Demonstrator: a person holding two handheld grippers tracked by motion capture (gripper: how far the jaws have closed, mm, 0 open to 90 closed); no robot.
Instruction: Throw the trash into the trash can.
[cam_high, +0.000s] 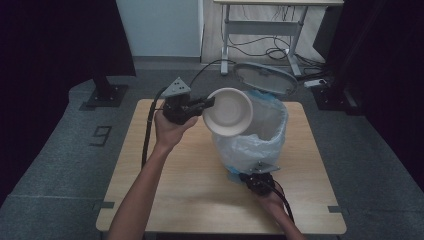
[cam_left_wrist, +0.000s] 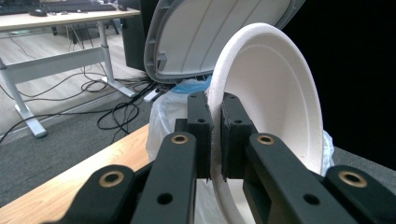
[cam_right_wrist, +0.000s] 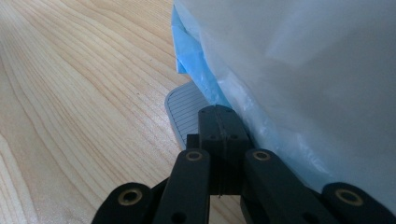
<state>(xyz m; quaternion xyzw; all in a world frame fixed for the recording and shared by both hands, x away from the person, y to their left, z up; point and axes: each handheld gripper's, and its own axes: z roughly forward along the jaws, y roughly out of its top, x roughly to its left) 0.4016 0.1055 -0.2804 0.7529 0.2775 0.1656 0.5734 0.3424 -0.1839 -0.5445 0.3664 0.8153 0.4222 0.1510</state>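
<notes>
Two grippers are in my hands at the wooden desk (cam_high: 165, 190). High view: my left gripper (cam_high: 209, 103) is raised above the desk's far left part, jaws clamped on the rim of a white foam bowl (cam_high: 230, 111). The bowl is tilted on edge, its hollow facing the camera, just beside the open top of a pedal bin (cam_high: 260, 135) lined with a pale plastic bag. The bin stands toward the desk's far right part, its grey lid (cam_high: 265, 77) swung up behind it. My right gripper (cam_high: 248, 177) sits low at the bin's near side, close to the desk's near right edge.

Left gripper view: the black jaws pinch the bowl's (cam_left_wrist: 275, 93) rim between their pads, narrow gap, rim thickness only. The raised lid (cam_left_wrist: 205, 37) and the bag's edge (cam_left_wrist: 173, 112) lie behind.

Right gripper view: my right gripper (cam_right_wrist: 219, 122) has its jaws fully together, nothing between them. Their tips rest over the ribbed grey pedal (cam_right_wrist: 184, 112) at the bin's foot, beside the bag (cam_right_wrist: 303, 84). Whether they press on it I cannot tell.
</notes>
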